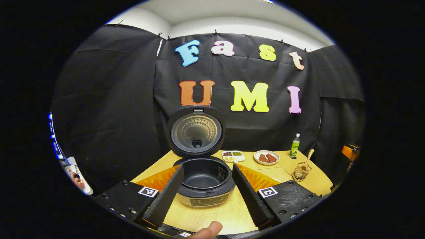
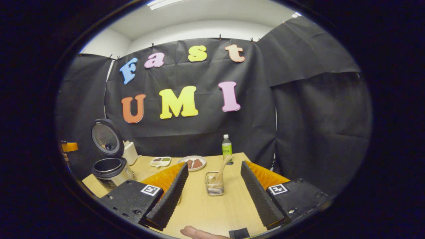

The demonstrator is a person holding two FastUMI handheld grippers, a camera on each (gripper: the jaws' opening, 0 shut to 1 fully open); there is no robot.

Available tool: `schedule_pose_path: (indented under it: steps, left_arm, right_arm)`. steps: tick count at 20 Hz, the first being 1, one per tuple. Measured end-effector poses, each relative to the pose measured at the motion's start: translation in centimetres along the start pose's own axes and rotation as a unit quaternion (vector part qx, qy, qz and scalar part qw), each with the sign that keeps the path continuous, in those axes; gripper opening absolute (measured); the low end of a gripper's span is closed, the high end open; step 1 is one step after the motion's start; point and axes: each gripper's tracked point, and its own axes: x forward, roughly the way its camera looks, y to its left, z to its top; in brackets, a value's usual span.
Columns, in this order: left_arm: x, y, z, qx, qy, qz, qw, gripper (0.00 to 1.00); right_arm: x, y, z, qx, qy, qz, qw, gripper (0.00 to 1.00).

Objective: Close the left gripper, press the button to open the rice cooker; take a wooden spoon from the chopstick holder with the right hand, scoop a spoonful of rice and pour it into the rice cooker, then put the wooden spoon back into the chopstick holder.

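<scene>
Black cloth wall, white ceiling, light wooden table.

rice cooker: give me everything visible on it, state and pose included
The rice cooker stands upright on the wooden table, lid swung fully up and back. The lid's underside shows a round metallic plate with dimples and a dark central vent. The inner pot is dark and looks empty. The body is pale and silvery below a dark rim, with a small front latch. In the left gripper view it sits between the open jaws; nothing touches it.
</scene>
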Motion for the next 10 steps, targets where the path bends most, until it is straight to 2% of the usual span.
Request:
schedule_pose_path:
  steps: [4, 6, 10]
  left_arm:
    - [-2.6, -1.8, -0.5, -0.009, -0.022, -0.025, 0.999, 0.94]
    - [-3.5, -2.2, -1.4, -0.002, -0.026, -0.028, 0.999, 0.94]
    - [-4.6, -3.2, -3.0, 0.007, -0.034, -0.032, 0.999, 0.94]
  right_arm:
    - [6.1, -2.1, -2.5, -0.008, -0.008, -0.012, 1.000, 0.99]
    - [9.2, -3.0, -5.0, -0.018, 0.013, -0.015, 1.000, 1.00]
    - [14.8, -4.4, -8.8, 0.012, 0.056, -0.008, 0.998, 1.00]
